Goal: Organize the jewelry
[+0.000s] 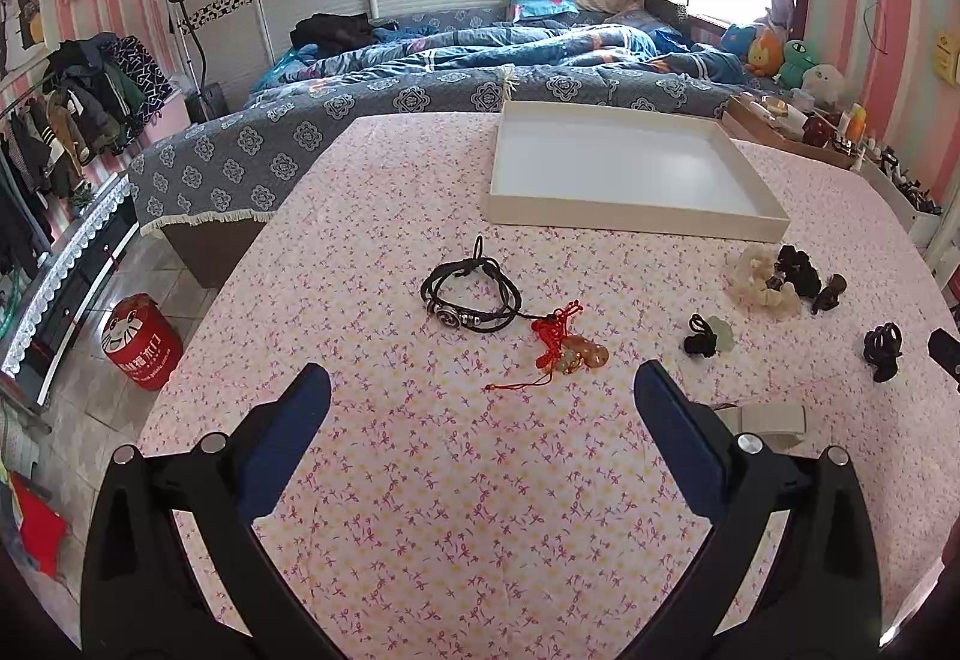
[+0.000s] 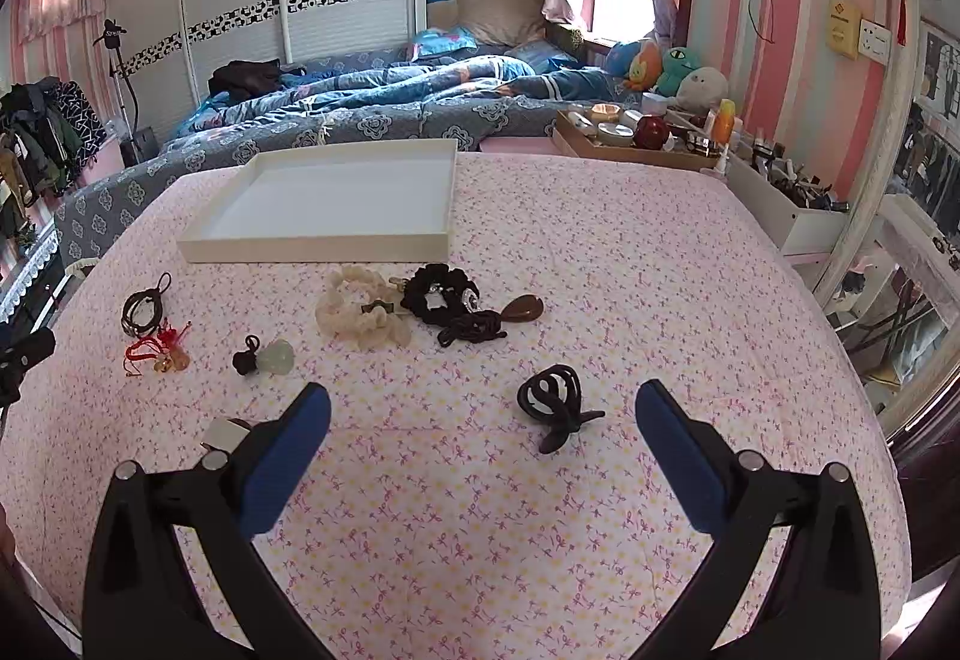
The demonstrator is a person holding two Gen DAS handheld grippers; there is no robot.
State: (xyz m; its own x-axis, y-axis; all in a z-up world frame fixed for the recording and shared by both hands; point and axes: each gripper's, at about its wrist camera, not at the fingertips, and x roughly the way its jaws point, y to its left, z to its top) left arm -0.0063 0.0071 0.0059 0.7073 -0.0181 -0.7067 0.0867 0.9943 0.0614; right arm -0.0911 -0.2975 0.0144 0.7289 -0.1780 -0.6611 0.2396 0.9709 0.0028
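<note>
Blue-padded black left hand-held gripper (image 1: 482, 381) and matching right hand-held gripper (image 2: 483, 399) both spread wide, nothing between the fingers, angled down over the bench with pink floral cloth (image 1: 456, 492). Nearest the right one: black plastic hair claw (image 2: 555, 408), lying just ahead between its fingers, not touched. Small white folded item (image 1: 765, 420) sits beside the left gripper's right finger, partly hidden. Ahead of the left gripper: red knotted cord charm with amber beads (image 1: 564, 342), touching the black braided leather bracelet with metal clasp (image 1: 471, 294) just behind it. To the right, pale green pendant on black cord knot (image 2: 264, 357). Farther: cream ruffled scrunchie (image 2: 360, 315) touching black scrunchie (image 2: 438, 297), with brown teardrop pendant on black cord (image 2: 522, 312) beside. Behind all, shallow white rectangular tray (image 2: 318, 246), empty. Blue quilted bed (image 2: 384, 114) beyond the bench.
</note>
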